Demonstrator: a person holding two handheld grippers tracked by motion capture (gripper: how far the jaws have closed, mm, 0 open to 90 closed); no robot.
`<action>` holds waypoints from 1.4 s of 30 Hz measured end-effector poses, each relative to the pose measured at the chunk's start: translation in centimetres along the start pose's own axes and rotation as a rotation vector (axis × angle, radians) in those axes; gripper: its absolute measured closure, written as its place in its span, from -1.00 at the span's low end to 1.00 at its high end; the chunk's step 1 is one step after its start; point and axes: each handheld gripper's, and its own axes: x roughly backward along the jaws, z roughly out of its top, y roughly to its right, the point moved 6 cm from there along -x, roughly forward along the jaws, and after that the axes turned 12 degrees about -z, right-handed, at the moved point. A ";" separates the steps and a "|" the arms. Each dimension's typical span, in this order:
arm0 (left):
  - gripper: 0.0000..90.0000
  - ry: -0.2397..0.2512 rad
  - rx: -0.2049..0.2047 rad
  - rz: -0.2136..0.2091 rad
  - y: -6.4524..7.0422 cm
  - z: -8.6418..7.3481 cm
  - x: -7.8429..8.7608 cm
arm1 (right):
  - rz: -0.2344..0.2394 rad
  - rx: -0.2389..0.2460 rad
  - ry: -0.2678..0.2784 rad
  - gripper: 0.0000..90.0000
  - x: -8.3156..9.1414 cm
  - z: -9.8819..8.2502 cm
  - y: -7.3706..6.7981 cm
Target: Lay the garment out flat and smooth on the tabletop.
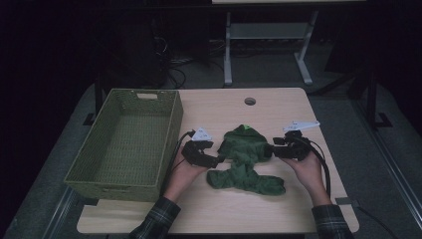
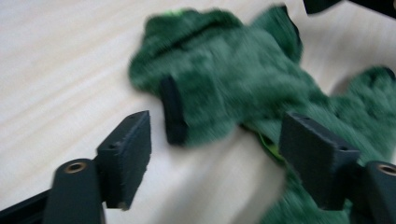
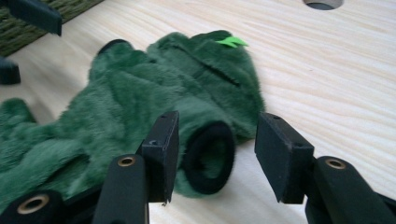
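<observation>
In the high view we note a green woven basket [image 1: 127,144] at the left of the frame, overhanging the left edge of the pale wooden surface [image 1: 298,204]. Its inside shows bare weave. Its right wall runs just beside the left gripper [image 1: 217,160] and the trailing cable.

A green plush garment [image 1: 245,159] lies flat at the centre of the frame, between the two grippers. It has black cuffs, and a small bright green tag sits at its upper end. In the right gripper view one black cuff [image 3: 209,157] lies on the wood between the fingers [image 3: 161,156] of the right gripper [image 3: 219,158]; these stand apart, and the left one sits close against the fleece without a visible pinch. We log it as not clamped.

In the left gripper view the fingers [image 2: 126,156] of the left gripper [image 2: 219,161] stand wide apart. Bare wood lies between them, and the garment's sleeve with its black cuff [image 2: 173,112] rests just beyond. That picture is blurred.

Open room: the upper part of the surface behind the garment is bare up to a round cable hole [image 1: 250,101] near the far edge. A bare strip also runs along the near edge, between the forearms. The right gripper [image 1: 273,150] sits near the right edge of the surface, which leaves little margin on that side.
</observation>
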 end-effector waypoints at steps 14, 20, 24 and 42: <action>-0.70 -0.035 -0.039 0.011 4.4 -5.3 1.6 | 0.057 0.024 0.024 0.11 1.0 -0.5 -2.9; -0.70 -0.067 -0.031 0.019 5.2 -7.2 1.8 | 0.089 0.049 0.027 0.12 0.9 -0.3 -4.8; -0.70 -0.085 -0.036 0.022 5.9 -8.2 2.0 | 0.111 0.079 0.034 0.13 0.7 -0.1 -6.1; -0.72 -0.109 -0.078 0.027 6.9 -9.8 2.2 | 0.278 0.201 0.037 0.34 0.3 0.2 -15.1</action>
